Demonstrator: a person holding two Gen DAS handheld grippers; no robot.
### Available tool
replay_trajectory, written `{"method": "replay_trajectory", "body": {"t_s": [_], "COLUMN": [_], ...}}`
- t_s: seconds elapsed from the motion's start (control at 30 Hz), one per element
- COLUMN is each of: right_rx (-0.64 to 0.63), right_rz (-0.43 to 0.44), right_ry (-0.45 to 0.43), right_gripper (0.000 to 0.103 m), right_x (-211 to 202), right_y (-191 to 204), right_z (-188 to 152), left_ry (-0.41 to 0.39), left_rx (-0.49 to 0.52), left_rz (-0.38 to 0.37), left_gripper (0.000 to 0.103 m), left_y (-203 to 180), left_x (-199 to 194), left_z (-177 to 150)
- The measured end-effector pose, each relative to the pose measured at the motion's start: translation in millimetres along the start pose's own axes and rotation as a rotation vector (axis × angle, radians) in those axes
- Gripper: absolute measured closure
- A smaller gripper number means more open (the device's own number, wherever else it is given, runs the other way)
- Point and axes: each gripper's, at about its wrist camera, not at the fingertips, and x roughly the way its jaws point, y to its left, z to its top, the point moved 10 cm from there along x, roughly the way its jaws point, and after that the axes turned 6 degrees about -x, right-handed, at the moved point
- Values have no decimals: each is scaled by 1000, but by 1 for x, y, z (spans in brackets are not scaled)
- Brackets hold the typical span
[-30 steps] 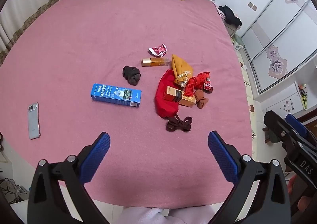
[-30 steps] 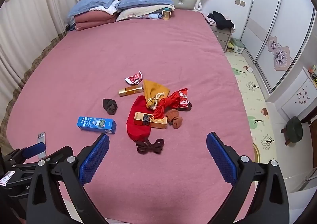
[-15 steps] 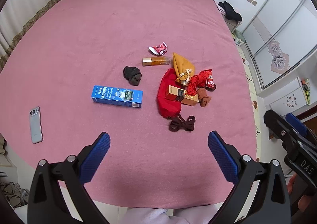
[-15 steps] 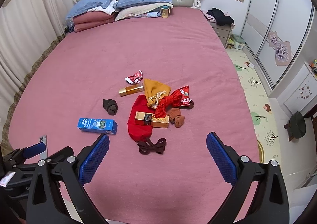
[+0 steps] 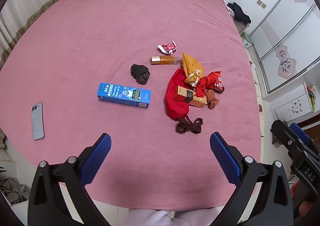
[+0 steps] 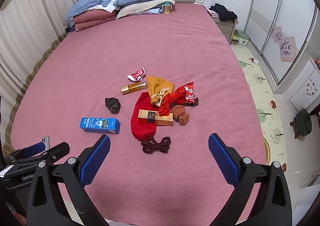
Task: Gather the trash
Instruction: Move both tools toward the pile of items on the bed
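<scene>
Both claws hang over the near edge of the pink bed (image 6: 152, 42), each spread wide and holding nothing. The left claw (image 5: 160, 142) and right claw (image 6: 159, 142) are well short of the clutter mid-bed.

The trash lies in a loose group. A crumpled red wrapper (image 6: 137, 75) sits farthest off, just beyond a gold bottle (image 6: 133, 88). A red snack packet (image 6: 190, 93) lies at the right of the heap, beside a red bag (image 6: 143, 124) and a mustard pouch (image 6: 159, 86). An orange box (image 6: 155, 118) rests on the red bag. A blue box (image 6: 100, 125) lies apart to the left, near a dark sock (image 6: 113, 105). A brown bow (image 6: 156, 145) lies nearest the claws. A phone (image 5: 37, 121) lies at the left edge.
</scene>
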Motion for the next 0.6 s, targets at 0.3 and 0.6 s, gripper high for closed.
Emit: {"method": "replay_trajectory", "body": {"t_s": [0.3,0.6], "right_rx": [3,-25], "right_rz": [22,42], "right_ry": [27,57], "right_gripper": [9,9], "right_x": [10,22], "right_y": [2,10], "right_z": [-3,-5], "left_ry": [34,72], "left_rx": [-46,-88], "left_rz": [-6,-6], "left_gripper": [4,4], "left_y": [8,12], "left_x": [10,24], "left_z": [0,2]}}
